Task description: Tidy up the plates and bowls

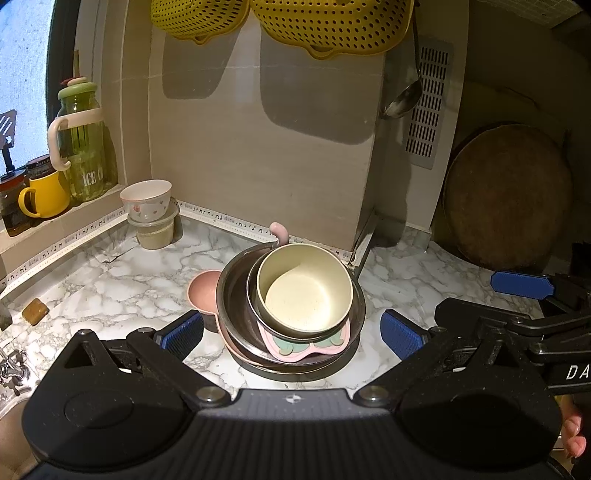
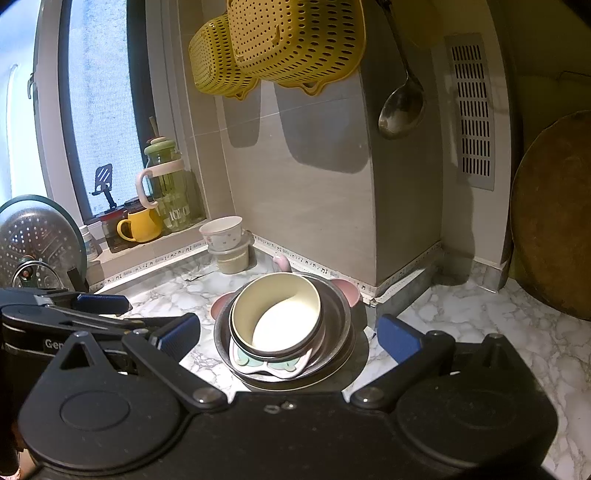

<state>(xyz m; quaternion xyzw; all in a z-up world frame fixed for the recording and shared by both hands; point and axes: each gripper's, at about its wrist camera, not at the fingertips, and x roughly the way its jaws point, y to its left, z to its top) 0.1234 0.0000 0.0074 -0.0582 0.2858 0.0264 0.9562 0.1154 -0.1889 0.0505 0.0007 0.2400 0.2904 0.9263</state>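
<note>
A stack of dishes stands on the marble counter: a cream bowl point(image 1: 304, 288) point(image 2: 277, 314) on top, nested in a dark metal bowl point(image 1: 236, 295) point(image 2: 338, 314), with a pink and green child's plate point(image 1: 295, 343) point(image 2: 269, 363) between them and a pink eared bowl point(image 1: 203, 291) point(image 2: 347, 290) underneath. My left gripper point(image 1: 291, 332) is open and empty, its blue pads either side of the stack, just short of it. My right gripper point(image 2: 288, 338) is also open and empty, facing the same stack. The right gripper shows at the right edge of the left wrist view point(image 1: 524, 286).
A small white floral bowl point(image 1: 146, 199) point(image 2: 221, 230) sits on a lidded tub in the corner. A green jar point(image 1: 81, 147) and a yellow mug point(image 1: 44, 195) stand on the sill. Yellow colanders point(image 1: 325, 26) and a ladle point(image 2: 400, 107) hang above. A round wooden board point(image 1: 506, 199) leans at the right.
</note>
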